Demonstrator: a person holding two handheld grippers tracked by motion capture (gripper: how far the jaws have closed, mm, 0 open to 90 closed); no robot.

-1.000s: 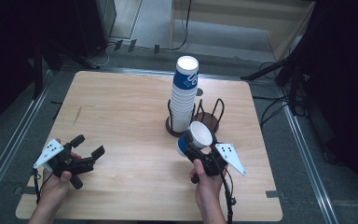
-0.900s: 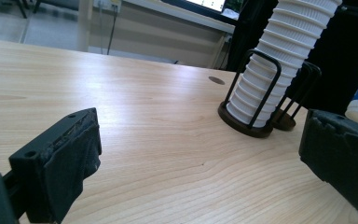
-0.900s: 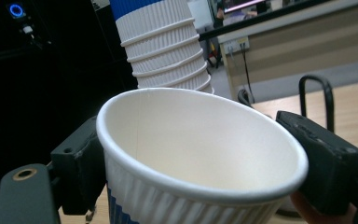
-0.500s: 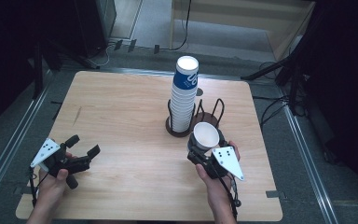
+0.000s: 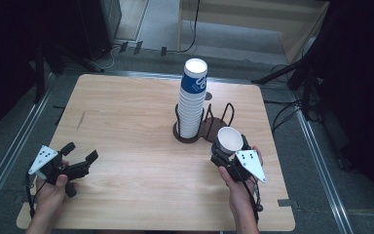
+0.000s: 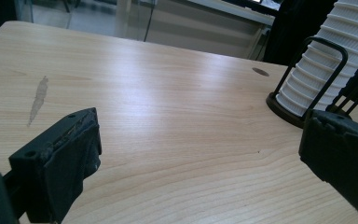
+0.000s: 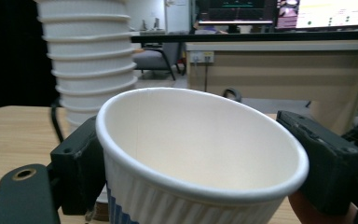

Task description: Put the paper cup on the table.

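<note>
We now hold a single paper cup [image 5: 228,139] upright between the jaws of the right gripper [image 5: 231,155], drawn back toward us from a second ago, just beside the wire holder [image 5: 213,126] and its tall cup stack [image 5: 192,105]. Our left gripper [image 5: 80,163] has slid back too and sits wide and empty, so we judge one cup freed from the stack, ready for placing
</note>
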